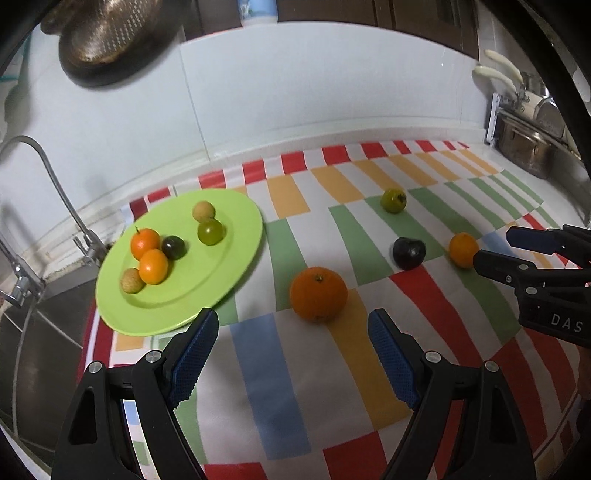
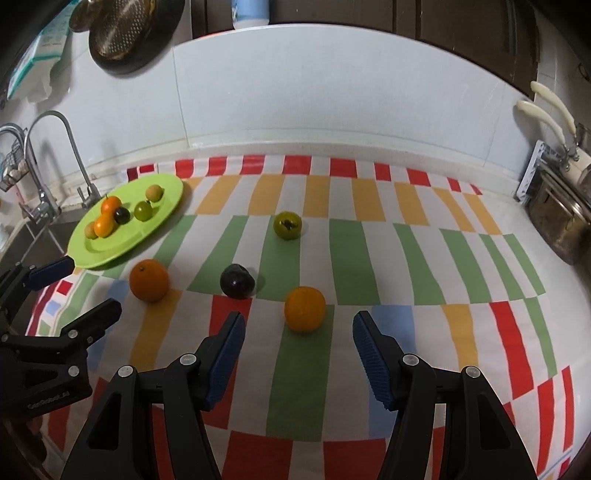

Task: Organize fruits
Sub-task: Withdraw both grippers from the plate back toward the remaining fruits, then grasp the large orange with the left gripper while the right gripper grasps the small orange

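Observation:
A green plate (image 1: 229, 258) (image 2: 162, 214) at the left of the striped cloth holds several small fruits. Loose on the cloth lie a large orange (image 1: 318, 293) (image 2: 149, 280), a dark plum (image 1: 408, 253) (image 2: 237, 280), a small orange (image 1: 463, 249) (image 2: 304, 308) and a green fruit (image 1: 393, 200) (image 2: 287, 225). My left gripper (image 1: 293, 325) is open and empty, just short of the large orange. My right gripper (image 2: 299, 328) is open and empty, just short of the small orange; it also shows at the right edge of the left wrist view (image 1: 495, 247).
A sink with a faucet (image 1: 48, 173) (image 2: 74, 147) lies left of the plate. A metal rack with pots (image 1: 532, 144) (image 2: 557, 221) stands at the right. A colander (image 1: 110, 33) hangs on the white back wall.

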